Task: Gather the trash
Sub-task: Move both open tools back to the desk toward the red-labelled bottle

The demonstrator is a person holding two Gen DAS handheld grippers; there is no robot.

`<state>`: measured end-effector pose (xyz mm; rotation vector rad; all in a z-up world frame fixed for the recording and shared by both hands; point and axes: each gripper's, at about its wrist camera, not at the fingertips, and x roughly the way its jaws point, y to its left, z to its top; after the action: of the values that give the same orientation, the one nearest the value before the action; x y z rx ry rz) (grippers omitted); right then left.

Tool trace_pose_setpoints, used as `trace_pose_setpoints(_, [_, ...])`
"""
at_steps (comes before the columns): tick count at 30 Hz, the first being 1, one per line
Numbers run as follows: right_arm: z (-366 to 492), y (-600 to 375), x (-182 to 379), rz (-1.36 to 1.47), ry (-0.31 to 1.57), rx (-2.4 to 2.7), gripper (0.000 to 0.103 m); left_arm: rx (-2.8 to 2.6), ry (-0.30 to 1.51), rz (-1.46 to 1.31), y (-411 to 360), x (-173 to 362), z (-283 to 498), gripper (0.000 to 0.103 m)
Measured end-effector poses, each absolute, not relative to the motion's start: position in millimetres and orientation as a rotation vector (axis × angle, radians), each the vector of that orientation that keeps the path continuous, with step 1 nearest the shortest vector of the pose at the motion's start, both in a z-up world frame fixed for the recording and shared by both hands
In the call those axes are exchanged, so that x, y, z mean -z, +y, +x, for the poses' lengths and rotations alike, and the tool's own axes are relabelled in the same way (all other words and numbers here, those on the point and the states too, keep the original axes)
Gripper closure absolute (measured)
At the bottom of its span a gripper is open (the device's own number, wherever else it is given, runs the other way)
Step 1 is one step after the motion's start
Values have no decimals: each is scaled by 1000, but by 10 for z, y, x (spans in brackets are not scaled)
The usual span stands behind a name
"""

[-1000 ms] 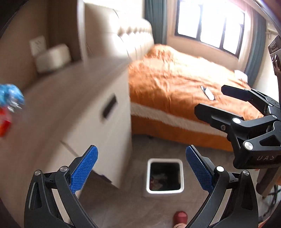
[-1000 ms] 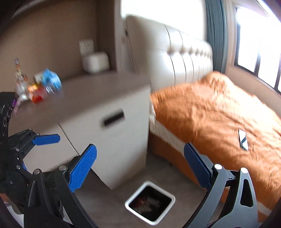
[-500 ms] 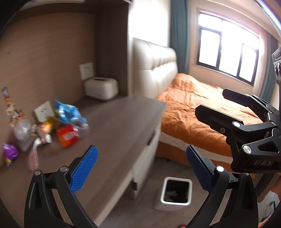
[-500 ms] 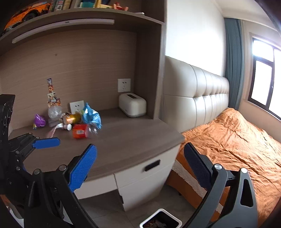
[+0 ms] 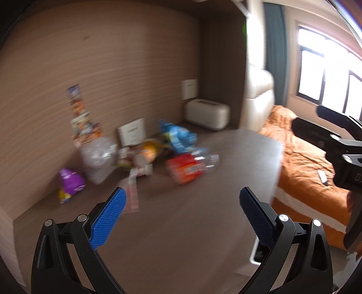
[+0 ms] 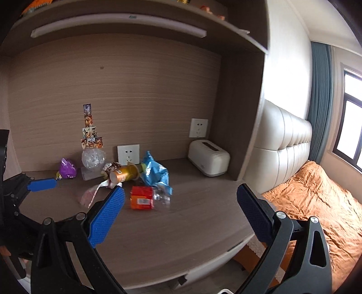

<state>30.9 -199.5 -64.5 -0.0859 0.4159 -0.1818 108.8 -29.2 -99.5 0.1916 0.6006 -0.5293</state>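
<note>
Trash lies on the wooden desk (image 6: 176, 228): an orange packet (image 6: 141, 197), a blue bag (image 6: 155, 173), a yellow cup on its side (image 6: 124, 174), a purple wrapper (image 6: 67, 168), a clear plastic ball (image 6: 93, 158) and a pink strip (image 6: 90, 194). The left wrist view is blurred; the orange packet (image 5: 184, 168) and purple wrapper (image 5: 71, 182) show there. My left gripper (image 5: 181, 214) is open and empty above the desk. My right gripper (image 6: 179, 209) is open and empty, short of the trash.
A white toaster-like box (image 6: 208, 160) stands at the back right of the desk. Wall sockets (image 6: 128, 154) sit behind the trash. A shelf (image 6: 140, 20) hangs overhead. A bed with an orange cover (image 6: 321, 196) is to the right. A white bin edge (image 5: 256, 251) shows below the desk.
Both views have swung up from the floor bin and drawer to the desk top. The trash pile now sits in front of both grippers. Both jaws stayed open.
</note>
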Motion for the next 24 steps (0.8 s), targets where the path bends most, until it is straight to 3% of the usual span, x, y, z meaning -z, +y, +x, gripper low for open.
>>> trace_pose_setpoints(8, [905, -1549, 1056, -49, 498, 202, 4, 443, 670, 164, 185, 1274, 1845, 5])
trace_pose_setpoints(24, [1876, -1768, 1970, 77, 719, 314, 4, 456, 736, 234, -213, 1745, 2655, 5])
